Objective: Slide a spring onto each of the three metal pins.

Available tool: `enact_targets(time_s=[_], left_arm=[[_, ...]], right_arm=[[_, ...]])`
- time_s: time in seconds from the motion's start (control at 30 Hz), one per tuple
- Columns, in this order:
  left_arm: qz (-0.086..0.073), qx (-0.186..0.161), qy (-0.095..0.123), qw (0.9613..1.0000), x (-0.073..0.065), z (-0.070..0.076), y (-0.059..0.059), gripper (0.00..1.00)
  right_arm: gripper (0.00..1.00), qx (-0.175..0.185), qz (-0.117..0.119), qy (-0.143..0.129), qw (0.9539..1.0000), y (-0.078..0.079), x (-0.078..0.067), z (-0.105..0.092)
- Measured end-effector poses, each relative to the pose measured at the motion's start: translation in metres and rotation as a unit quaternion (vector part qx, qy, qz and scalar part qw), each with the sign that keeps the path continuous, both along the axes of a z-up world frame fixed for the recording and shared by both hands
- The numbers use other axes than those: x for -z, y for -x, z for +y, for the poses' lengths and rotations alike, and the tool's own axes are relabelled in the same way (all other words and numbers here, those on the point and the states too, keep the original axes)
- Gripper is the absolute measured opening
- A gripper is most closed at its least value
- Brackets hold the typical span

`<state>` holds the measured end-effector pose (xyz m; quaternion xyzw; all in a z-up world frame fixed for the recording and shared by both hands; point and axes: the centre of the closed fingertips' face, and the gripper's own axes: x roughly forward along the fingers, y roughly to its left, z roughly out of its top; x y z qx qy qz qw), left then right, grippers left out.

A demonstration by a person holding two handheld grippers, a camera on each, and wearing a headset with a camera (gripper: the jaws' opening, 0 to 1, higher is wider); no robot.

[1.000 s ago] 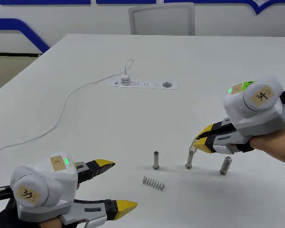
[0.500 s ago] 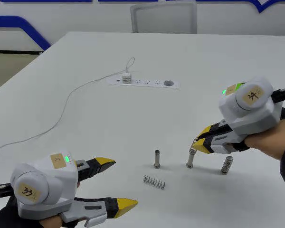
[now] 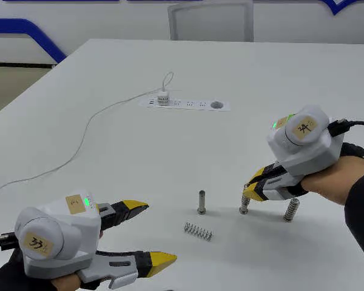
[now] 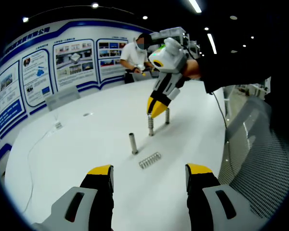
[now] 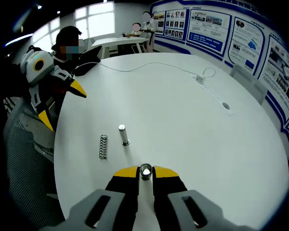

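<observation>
Head view: pin (image 3: 245, 207) partly behind jaws

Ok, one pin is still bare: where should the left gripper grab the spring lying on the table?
Probably across the coils near one end of the loose spring, from above with the left gripper. It lies flat on its side, so an end grip leaves the bore free for the bare pin.

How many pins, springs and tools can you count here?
Metal pins: 3 (bare pin, middle pin, right pin)
Springs: 3 (loose spring, middle spring, right spring)
Tools: 2 (left tool, right tool)
Power strip: 1
Total: 9
</observation>
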<state>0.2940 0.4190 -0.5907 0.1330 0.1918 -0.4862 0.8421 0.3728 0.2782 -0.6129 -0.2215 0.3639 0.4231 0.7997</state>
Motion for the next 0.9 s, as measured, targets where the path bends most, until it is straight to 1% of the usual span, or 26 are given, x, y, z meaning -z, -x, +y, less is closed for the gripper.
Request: enact_targets(time_s=[0.17,0.4,0.57,0.8,0.9], left_arm=[[0.001,0.000,0.000,1.0000,0.001,0.000,0.000,0.62],[0.001,-0.001,0.000,1.0000,0.001,0.000,0.000,0.62],[0.002,-0.002,0.001,1.0000,0.001,0.001,-0.001,0.62],[0.001,-0.002,0.000,1.0000,0.001,0.001,-0.001,0.62],[0.001,-0.001,0.000,1.0000,0.002,0.001,-0.001,0.62]], right_arm=[[0.12,0.004,0.006,0.002,1.0000,-0.002,0.009,-0.001],[0.12,0.003,0.012,0.014,0.9998,-0.001,0.021,-0.001],[0.12,0.006,0.015,0.016,0.9998,-0.002,0.024,-0.002],[0.12,0.009,0.020,0.025,0.9994,0.002,0.032,-0.006],[0.12,0.014,0.027,0.026,0.9992,0.007,0.035,-0.010]])
